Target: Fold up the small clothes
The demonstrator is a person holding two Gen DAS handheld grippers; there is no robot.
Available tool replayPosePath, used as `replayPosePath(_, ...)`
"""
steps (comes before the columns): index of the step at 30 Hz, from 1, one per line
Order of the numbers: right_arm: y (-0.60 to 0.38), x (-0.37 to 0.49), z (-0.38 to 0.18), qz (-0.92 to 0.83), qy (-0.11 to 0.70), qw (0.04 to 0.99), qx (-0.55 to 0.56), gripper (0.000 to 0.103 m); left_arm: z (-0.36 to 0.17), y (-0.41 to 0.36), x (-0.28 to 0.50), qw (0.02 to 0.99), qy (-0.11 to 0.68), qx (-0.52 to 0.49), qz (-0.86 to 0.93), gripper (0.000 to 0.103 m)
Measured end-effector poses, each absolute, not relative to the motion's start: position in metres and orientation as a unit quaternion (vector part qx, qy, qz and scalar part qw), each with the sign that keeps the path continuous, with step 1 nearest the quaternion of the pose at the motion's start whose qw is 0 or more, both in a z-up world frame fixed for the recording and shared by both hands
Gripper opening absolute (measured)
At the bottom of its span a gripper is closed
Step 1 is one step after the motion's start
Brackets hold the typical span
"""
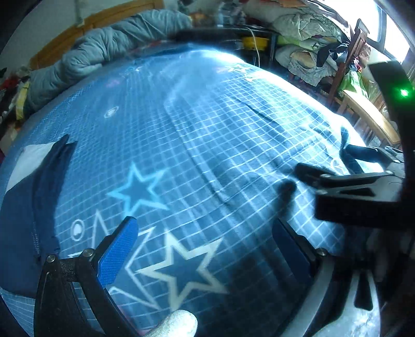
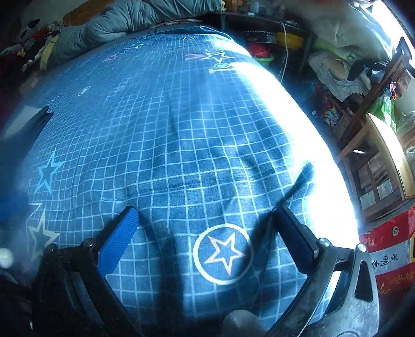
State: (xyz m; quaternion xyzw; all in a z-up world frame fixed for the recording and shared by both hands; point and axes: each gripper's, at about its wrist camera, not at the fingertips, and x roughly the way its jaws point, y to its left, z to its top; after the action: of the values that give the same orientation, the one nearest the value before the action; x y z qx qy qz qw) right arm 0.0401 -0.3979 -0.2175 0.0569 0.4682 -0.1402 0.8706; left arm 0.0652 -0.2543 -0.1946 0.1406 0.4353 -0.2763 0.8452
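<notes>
A navy and white small garment [image 1: 28, 197] lies flat at the left edge of the bed; in the right wrist view the same garment [image 2: 24, 124] shows only as a dark corner at far left. My left gripper [image 1: 205, 241] hovers open over the star-printed sheet, to the right of the garment, with nothing between its blue pads [image 1: 119, 254]. My right gripper [image 2: 207, 228] is open too, above a circled star print, empty. From the left wrist view I see the right gripper [image 1: 337, 168] from the side, at the bed's right edge.
The blue checked bedsheet [image 2: 168, 129] covers the bed. A grey quilt [image 1: 103, 46] is bunched at the far end. A wooden chair [image 2: 376, 145] and heaps of clothes [image 1: 306, 23] crowd the right side, with strong sunlight on that bed edge.
</notes>
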Motion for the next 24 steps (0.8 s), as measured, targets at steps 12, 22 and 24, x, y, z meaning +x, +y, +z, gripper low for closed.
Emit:
replayPosePath(12, -0.400, 0.037, -0.199, -0.094, 0.465, 0.879, 0.048, 0.103, -0.221, -0.331, 0.070, 0.857, 0.470, 0.086, -0.193, 0.103)
replayPosePath(22, -0.406, 0.044, -0.189, -0.102, 0.467, 0.877, 0.046, 0.103, -0.234, -0.333, 0.063, 0.860, 0.464, 0.064, -0.200, 0.103)
replayPosePath(24, -0.404, 0.045, -0.191, -0.103, 0.467, 0.877, 0.044, 0.103, -0.223, -0.320, 0.060, 0.860, 0.464, 0.059, -0.202, 0.103)
